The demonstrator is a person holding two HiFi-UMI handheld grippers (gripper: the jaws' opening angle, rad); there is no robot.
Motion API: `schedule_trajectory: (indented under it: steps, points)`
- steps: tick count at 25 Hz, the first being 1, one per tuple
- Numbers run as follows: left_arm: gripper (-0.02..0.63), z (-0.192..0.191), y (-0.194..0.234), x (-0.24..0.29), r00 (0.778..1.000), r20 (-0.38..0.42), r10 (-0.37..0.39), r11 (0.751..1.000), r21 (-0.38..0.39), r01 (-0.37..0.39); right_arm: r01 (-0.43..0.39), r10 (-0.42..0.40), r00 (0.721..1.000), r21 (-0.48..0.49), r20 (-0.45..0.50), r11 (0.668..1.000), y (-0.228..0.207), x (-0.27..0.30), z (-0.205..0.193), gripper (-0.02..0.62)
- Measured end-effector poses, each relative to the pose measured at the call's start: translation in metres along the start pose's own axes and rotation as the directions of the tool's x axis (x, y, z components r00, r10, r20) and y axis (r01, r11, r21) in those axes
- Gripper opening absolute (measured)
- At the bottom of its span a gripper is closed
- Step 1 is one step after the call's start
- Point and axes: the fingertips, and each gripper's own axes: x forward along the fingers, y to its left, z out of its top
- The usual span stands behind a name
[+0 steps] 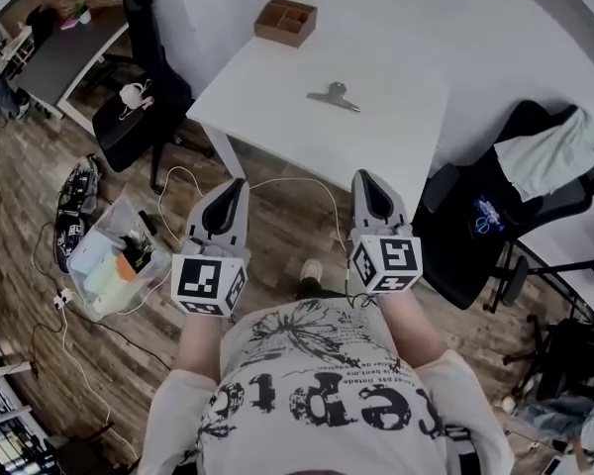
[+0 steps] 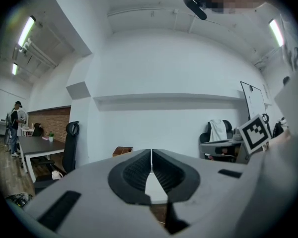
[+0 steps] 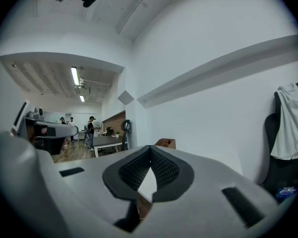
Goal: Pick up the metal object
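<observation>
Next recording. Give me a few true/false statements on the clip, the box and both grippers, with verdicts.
1. The clip lies on the table. True.
2. The right gripper holds the clip. False: its jaws are together on nothing, short of the table.
3. The left gripper is open. False: its jaws are together.
4. The box sits at the table's far corner. True.
5. The clip lies inside the box. False: it lies apart from the box, on the bare tabletop.
</observation>
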Motion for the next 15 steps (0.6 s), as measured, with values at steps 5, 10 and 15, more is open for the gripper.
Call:
schedule_trajectory:
  steps: [5,10,15]
  points:
    - [0.012,0.004,0.023,0.087,1.0,0.003,-0.007,1.0,-0.001,0.007,0.025,-0.025,0.999,0.003,-0.021,1.0,-0.05,0.067,0.002,-0.011]
    - [0.012,-0.001,0.027,0.151,0.999,-0.021,-0.049,0.999,-0.01,0.049,0.061,-0.06,0.996,0.005,-0.069,0.998,-0.089,0.112,-0.005,-0.011]
    - [0.012,-0.009,0.041,0.209,0.994,-0.048,-0.1,0.995,-0.016,0.099,0.096,-0.093,0.988,0.017,-0.123,0.995,-0.114,0.154,-0.018,-0.011]
